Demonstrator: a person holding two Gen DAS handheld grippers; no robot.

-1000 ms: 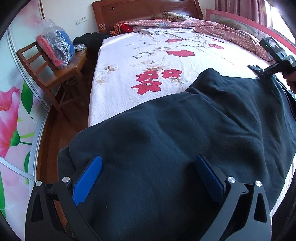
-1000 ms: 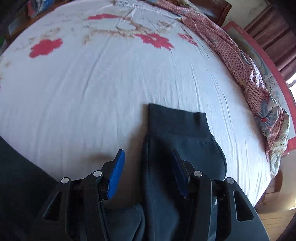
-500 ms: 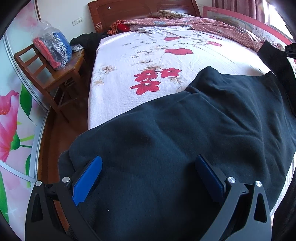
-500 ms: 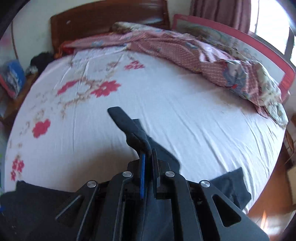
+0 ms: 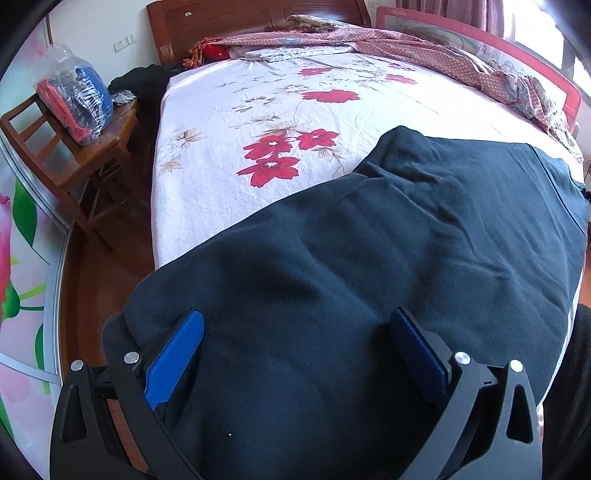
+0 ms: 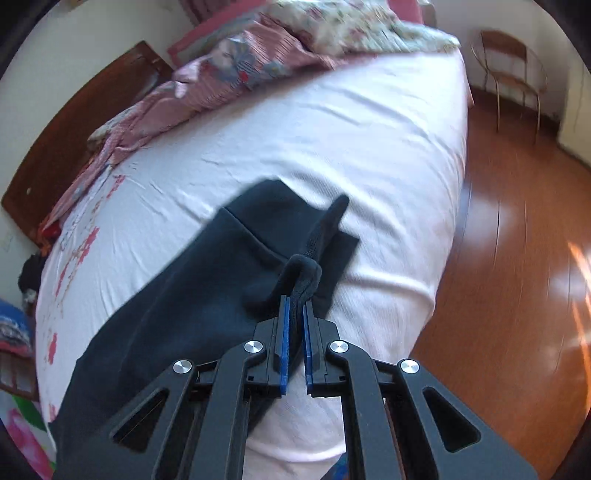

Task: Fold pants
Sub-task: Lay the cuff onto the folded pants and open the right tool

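Dark navy pants (image 5: 369, 266) lie across the near end of a bed with a white, red-flowered sheet (image 5: 295, 110). My left gripper (image 5: 295, 350) is open, its blue pads wide apart low over the pants' near end. My right gripper (image 6: 294, 314) is shut on a cuff of the pants (image 6: 303, 269) and holds it lifted above the sheet; the other leg's end (image 6: 266, 214) lies flat beneath it. The right gripper is not seen in the left wrist view.
A pink patterned quilt (image 5: 424, 55) is bunched along the bed's far side, below a wooden headboard (image 5: 240, 22). A wooden chair (image 5: 74, 147) with a plastic-wrapped bundle (image 5: 74, 99) stands left of the bed. Wooden floor (image 6: 517, 277) and a metal chair (image 6: 513, 74) lie beyond the bed's foot.
My right gripper closed on the pants' cuff, lifted it and swung round toward the bed's foot. The pants' far end shifted. My left gripper stayed open in place.
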